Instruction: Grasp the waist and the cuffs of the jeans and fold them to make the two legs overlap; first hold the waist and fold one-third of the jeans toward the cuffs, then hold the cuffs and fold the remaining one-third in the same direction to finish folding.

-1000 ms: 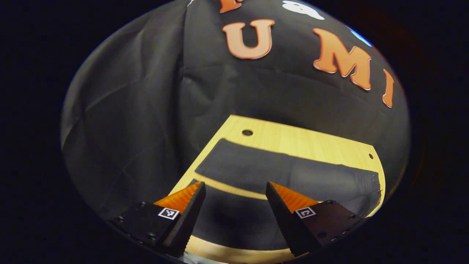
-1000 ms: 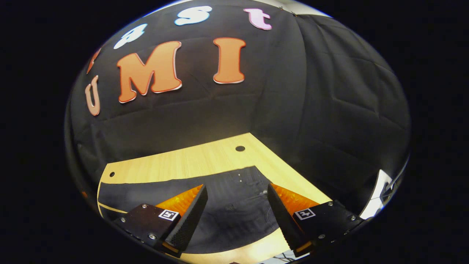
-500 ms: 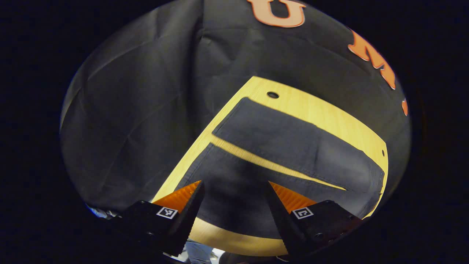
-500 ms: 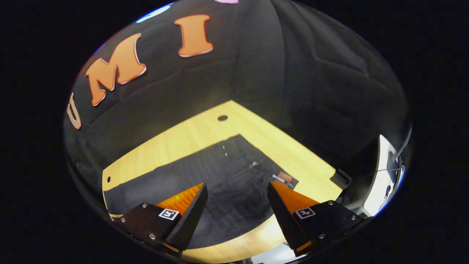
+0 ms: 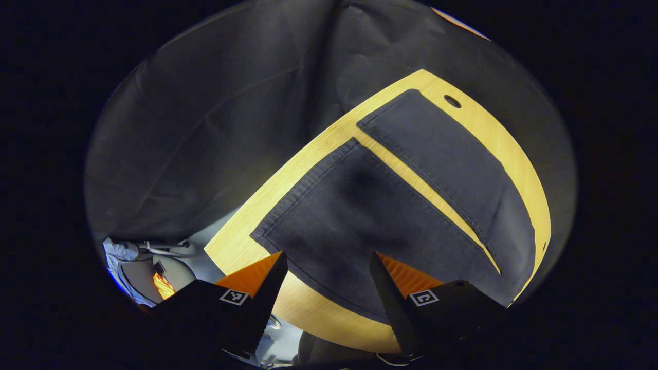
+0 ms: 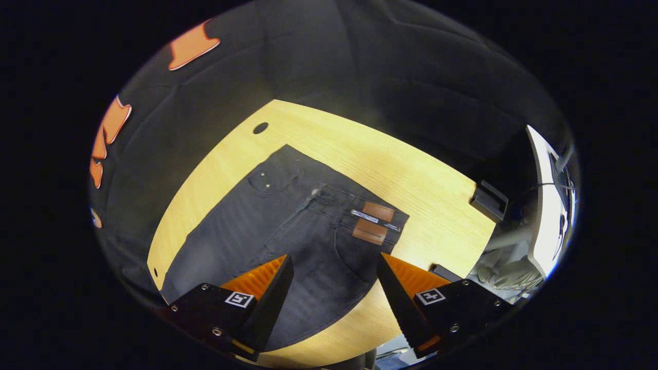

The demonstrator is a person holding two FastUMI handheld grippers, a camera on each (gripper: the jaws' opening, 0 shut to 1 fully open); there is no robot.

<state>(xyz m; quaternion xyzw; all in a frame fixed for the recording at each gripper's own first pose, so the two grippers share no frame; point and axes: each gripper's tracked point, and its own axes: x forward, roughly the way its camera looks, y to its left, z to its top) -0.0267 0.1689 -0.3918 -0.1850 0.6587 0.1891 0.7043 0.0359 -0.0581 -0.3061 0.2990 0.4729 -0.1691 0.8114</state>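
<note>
Dark jeans lie flat and spread out on a light wooden table [image 5: 241,241]. In the left gripper view the near leg [image 5: 360,216] ends in a cuff [image 5: 303,180], and the far leg [image 5: 442,154] lies apart from it with a strip of table between. My left gripper [image 5: 326,288] hovers open above the near leg's hem. In the right gripper view the waist [image 6: 360,205] carries a brown patch [image 6: 372,222] and a front pocket [image 6: 267,180]. My right gripper [image 6: 334,288] hangs open over the hip area, holding nothing.
The table [image 6: 411,169] has round holes [image 6: 260,127] [image 5: 452,100] near its back corners. A black block [image 6: 488,198] sits at its right edge, with white equipment [image 6: 545,216] beyond. Past the table's left edge lie cables and clutter [image 5: 149,257].
Both cameras have tilted down and risen, so more of the table and jeans shows. The left view swung toward the cuffs, the right toward the waist. Both grippers stayed open.
</note>
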